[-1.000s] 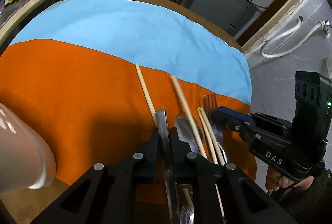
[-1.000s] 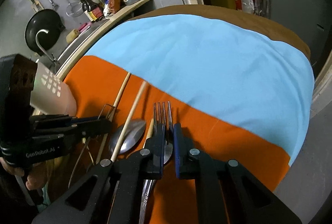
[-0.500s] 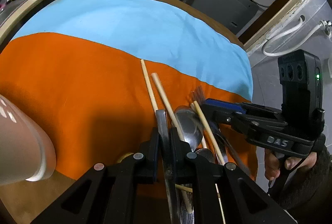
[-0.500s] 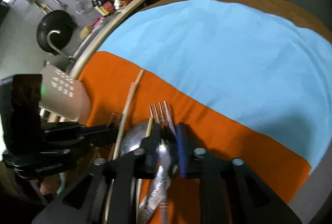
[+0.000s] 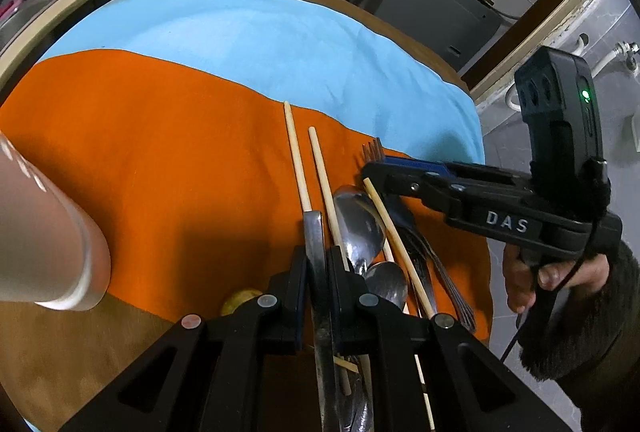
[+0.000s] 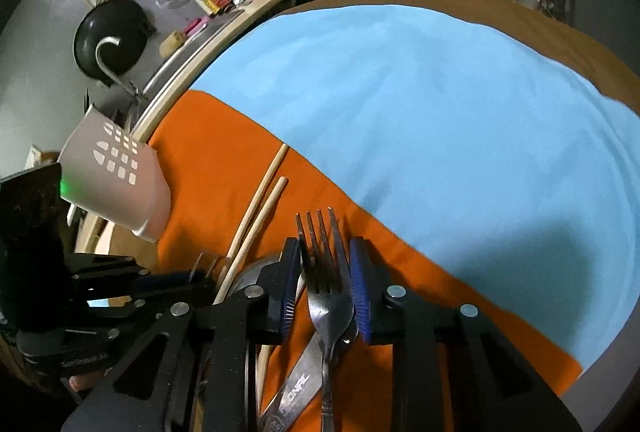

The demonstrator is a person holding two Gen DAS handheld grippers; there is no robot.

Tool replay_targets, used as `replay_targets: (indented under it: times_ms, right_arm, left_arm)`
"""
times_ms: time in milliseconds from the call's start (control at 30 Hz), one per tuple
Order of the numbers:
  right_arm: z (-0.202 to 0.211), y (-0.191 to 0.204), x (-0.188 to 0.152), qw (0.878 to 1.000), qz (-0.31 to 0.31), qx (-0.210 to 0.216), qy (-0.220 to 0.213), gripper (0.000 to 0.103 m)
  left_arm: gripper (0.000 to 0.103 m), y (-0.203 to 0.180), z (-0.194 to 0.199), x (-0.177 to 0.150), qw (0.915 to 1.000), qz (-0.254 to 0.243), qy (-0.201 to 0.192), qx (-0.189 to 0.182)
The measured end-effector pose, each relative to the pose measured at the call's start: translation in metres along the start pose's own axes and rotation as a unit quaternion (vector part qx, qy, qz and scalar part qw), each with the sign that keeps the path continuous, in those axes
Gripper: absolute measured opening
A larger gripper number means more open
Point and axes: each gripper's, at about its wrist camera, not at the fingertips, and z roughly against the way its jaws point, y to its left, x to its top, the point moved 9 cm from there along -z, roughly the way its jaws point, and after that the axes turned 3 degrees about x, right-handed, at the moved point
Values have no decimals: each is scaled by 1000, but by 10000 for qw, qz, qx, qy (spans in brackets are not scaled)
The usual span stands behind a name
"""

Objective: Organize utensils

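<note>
Forks [image 6: 326, 292] looked stiff, slick and light, lying between the right gripper's [image 6: 326, 292] parted pads without touching, best pinched at the neck, while the left gripper [image 5: 318, 272] clenched a knife [image 5: 316, 272].

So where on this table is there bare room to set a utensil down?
The blue cloth is bare throughout. The orange cloth is free between the holder cup and the chopsticks. The near right corner is crowded: spoons, fork, both tools.
</note>
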Motion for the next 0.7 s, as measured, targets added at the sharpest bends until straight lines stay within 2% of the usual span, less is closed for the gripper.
replay_targets:
  times_ms: [167,367,533,700]
  right_arm:
    - [5,3,0,9992,167,-355,34,19]
    - [22,1,-12,9975,-170,-605,-311,18]
    - [49,-3,-30,9891,-566,-931,-987,19]
    - [70,5,-43,9788,-702,-1138,-1550,19]
  left_arm:
    - [9,-3,4,0,9999,-8,-122,58]
    - [9,-8,15,1,9988,-203,-415,135]
    - [9,-16,26,1,9964,-425,-711,183]
    - [9,-15,38,3,9947,-523,-871,158]
